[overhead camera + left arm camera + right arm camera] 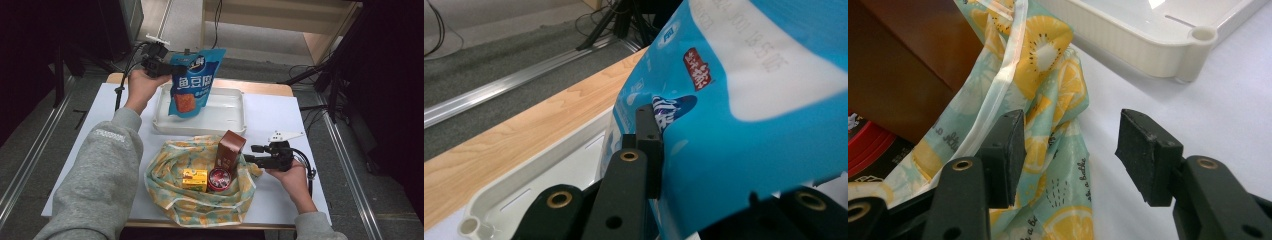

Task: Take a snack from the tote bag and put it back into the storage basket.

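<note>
1. One blue snack pouch (192, 82), clamped at its upper edge by the left gripper (167, 67), hangs above the white tray (235, 122).
2. One right gripper (252, 159), jaws apart and holding nothing, sits just in front of the tray's near right corner, beside the fruit-print cloth (175, 197).
3. Three items lie on the cloth, in front of the tray: brown box (231, 150), yellow box (195, 180), red tin (219, 179).

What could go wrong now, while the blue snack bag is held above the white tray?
1. The left gripper pinches only the edge of the blue snack bag, which hangs tilted over the white tray; it might slip or land partly on the rim.
2. The right gripper stands open beside the fruit-print cloth; a careless move could snag it and tip the brown box.
</note>
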`<state>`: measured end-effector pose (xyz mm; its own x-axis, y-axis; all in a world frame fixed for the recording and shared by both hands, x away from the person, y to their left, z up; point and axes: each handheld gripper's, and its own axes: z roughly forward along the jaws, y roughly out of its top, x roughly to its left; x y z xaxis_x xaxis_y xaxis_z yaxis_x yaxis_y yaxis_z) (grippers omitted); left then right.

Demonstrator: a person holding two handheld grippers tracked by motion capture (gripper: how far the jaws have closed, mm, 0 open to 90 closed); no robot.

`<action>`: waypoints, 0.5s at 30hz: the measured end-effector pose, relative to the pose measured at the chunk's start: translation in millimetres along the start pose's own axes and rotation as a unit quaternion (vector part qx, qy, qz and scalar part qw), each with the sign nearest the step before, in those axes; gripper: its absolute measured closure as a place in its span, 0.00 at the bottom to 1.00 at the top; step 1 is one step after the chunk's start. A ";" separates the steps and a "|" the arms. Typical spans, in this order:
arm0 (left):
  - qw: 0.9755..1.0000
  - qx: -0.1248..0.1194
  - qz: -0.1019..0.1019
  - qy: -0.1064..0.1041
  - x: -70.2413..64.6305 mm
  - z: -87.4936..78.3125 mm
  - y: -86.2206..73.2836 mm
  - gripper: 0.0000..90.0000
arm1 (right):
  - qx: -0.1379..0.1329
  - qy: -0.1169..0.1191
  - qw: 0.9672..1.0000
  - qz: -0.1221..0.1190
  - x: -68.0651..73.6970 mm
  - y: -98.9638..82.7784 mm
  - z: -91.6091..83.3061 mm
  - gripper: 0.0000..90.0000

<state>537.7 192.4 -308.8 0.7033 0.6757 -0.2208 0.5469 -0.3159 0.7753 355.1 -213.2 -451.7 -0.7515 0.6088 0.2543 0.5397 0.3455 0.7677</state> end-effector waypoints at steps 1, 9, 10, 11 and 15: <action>1.000 0.002 -0.002 0.000 1.0 0.9 -1.7 0.97 | 0.000 0.000 1.000 -0.003 0.0 0.1 0.5 0.50; 1.000 0.005 -0.011 -0.027 2.9 7.8 -11.3 0.95 | 0.003 0.000 1.000 -0.004 0.1 0.9 3.1 0.50; 1.000 0.005 -0.011 -0.027 2.9 7.8 -11.3 0.94 | 0.003 0.000 1.000 -0.004 0.1 0.9 3.1 0.50; 1.000 0.003 -0.010 -0.027 2.1 7.5 -13.4 0.92 | 0.005 0.000 1.000 -0.004 0.6 0.9 3.0 0.50; 1.000 0.014 -0.007 -0.020 0.3 7.2 -16.0 0.82 | 0.004 0.000 1.000 -0.005 -0.2 0.6 3.1 0.50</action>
<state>532.4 192.8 -325.5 0.7133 0.6526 -0.2558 0.5691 -0.3262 0.7548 356.8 -210.9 -453.1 -0.7570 0.6047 0.2475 0.5353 0.3567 0.7657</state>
